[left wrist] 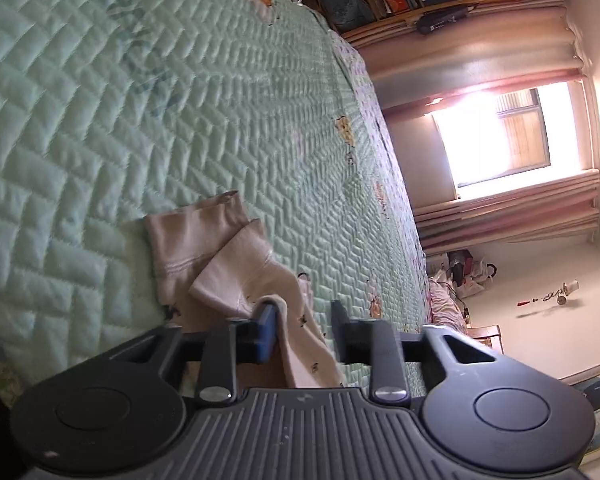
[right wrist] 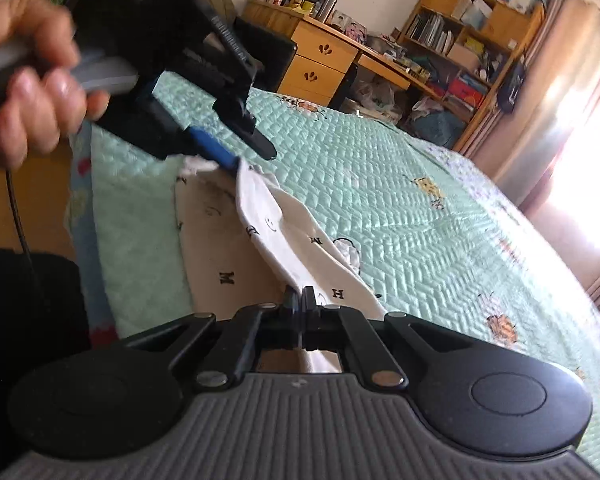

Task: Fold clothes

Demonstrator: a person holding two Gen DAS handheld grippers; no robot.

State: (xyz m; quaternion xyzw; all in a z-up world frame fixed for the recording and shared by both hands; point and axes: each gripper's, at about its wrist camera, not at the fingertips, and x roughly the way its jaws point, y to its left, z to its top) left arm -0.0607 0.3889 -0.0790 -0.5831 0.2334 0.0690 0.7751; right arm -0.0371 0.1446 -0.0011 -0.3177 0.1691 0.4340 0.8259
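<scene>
**Mia:** What is on the bed (right wrist: 400, 216)?

**Ben:** A small white cloth (right wrist: 300, 240) with little black letters and smiley faces on it. It lies on the green quilt, near the edge of the bed where the person stands.

**Mia:** Who is holding the cloth?

**Ben:** Both grippers are at it. The right gripper (right wrist: 299, 300) has its two fingers pressed together on one edge of the cloth. That edge is pulled up off the bed.

**Mia:** And the left gripper?

**Ben:** In its own view, the left gripper (left wrist: 305, 320) has its fingers spread apart. The cloth (left wrist: 220, 264) hangs over the blue pad on one finger, and the other finger stands away from it. So it is not pinching.

**Mia:** Can you see the left gripper from the other side too?

**Ben:** Yes. In the right view it is above the bed, at the far end of the cloth, and a hand (right wrist: 32, 76) is wrapped around its handle. It looks blurry there.

**Mia:** Is the cloth flat?

**Ben:** No. Part of it lies flat on the bed and part is lifted in a strip between the two grippers. In the left view, some folded ends lie bunched on the bed.

**Mia:** What is past the bed?

**Ben:** A wooden desk (right wrist: 324, 60) and a shelf (right wrist: 472, 36) full of books and boxes. Beside the bed is a bright window (left wrist: 496, 136) with curtains.
</scene>
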